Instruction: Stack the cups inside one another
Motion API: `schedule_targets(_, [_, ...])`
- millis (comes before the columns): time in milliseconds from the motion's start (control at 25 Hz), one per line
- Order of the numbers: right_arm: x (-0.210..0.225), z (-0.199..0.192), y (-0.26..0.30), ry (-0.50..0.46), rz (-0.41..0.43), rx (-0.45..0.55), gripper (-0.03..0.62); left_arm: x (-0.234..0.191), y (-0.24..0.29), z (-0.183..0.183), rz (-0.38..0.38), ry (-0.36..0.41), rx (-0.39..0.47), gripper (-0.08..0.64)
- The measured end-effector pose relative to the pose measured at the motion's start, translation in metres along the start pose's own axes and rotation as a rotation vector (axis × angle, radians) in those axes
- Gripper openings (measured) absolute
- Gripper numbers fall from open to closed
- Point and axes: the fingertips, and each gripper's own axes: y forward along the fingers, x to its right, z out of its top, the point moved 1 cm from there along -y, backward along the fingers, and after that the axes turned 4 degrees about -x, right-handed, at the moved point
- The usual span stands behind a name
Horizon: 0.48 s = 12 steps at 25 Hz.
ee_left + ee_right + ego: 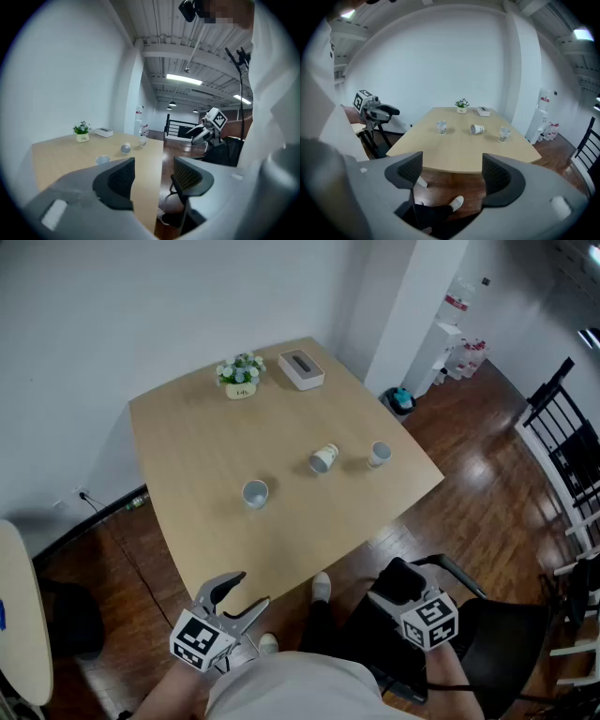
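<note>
Nearest, off the worktop's [187, 446] near edge and well short of the tipped cup [323, 458], sit the left hand-held gripper [153, 176] and the right hand-held gripper [452, 171]. Each has its jaws spread wide with nothing between them.

No stacking has begun, and the step in hand looks like the first reach. All the cups stand apart on the worktop. The tipped cup lies on its side mid-table. The left cup [254, 493] stands upright to its left and nearer the person, and the right cup [379, 454] stands upright near its right.

The next move calls for carrying one hand-held gripper over the edge to a cup's wall. The tipped cup probably needs righting before it nests.

Count: three cups, seemingly paper; two hand-held grippers; one flower pot [241, 376] and one tissue box [301, 368], both beyond the tipped cup.
</note>
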Motion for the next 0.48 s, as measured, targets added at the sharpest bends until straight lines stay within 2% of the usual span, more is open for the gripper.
schedule_targets(200, [0.057,0.045,0.041,-0.054,0.042,0.008,0.393,-0.07,0.053,0.014,0.123,-0.037,-0.048,0.328])
schedule_targets(360, [0.133,0.074,0.067,-0.088,0.045,0.008,0.393,-0.111,0.094,0.03,0.213,-0.09,-0.06,0.348])
schedule_targets(480, [0.198,0.086,0.1,-0.091,0.029,-0.002,0.393,-0.126,0.113,0.051,0.269,-0.109,-0.049,0.348])
